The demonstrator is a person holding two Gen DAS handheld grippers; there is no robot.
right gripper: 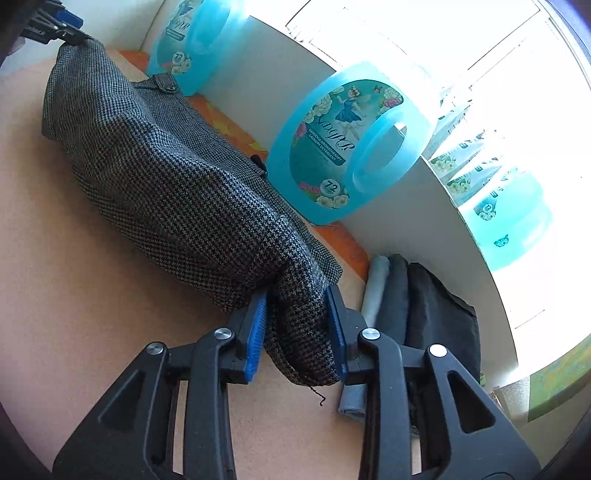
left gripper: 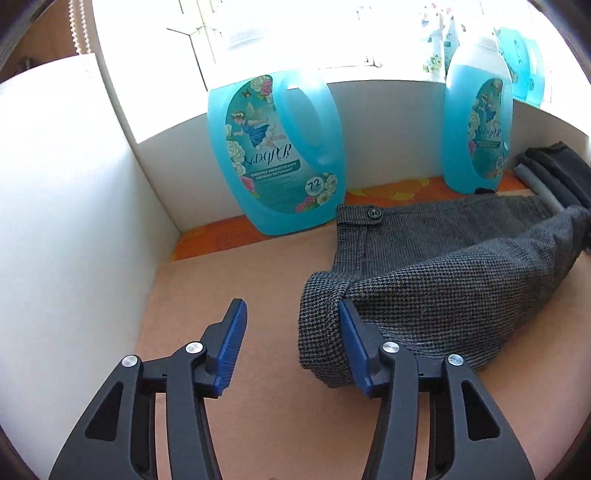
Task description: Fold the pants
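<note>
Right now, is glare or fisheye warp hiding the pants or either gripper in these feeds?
Left wrist view: the window is blown out white, edges bend, but the pants and left gripper are sharp. Right wrist view: glare washes out the right side, yet the right gripper and pants weave stay crisp.

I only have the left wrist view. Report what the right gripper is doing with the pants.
Observer: The right gripper has a bunched end of the pants between its pads; the cloth fills the gap.
Operator: Check that end for anything loose.
Observer: A dark thread hangs from the bunched end, below the fingers.
Operator: Tell me what lies beside that gripper.
Observer: A folded clothes stack lies just to its right, with a pale grey piece nearest the gripper.
</note>
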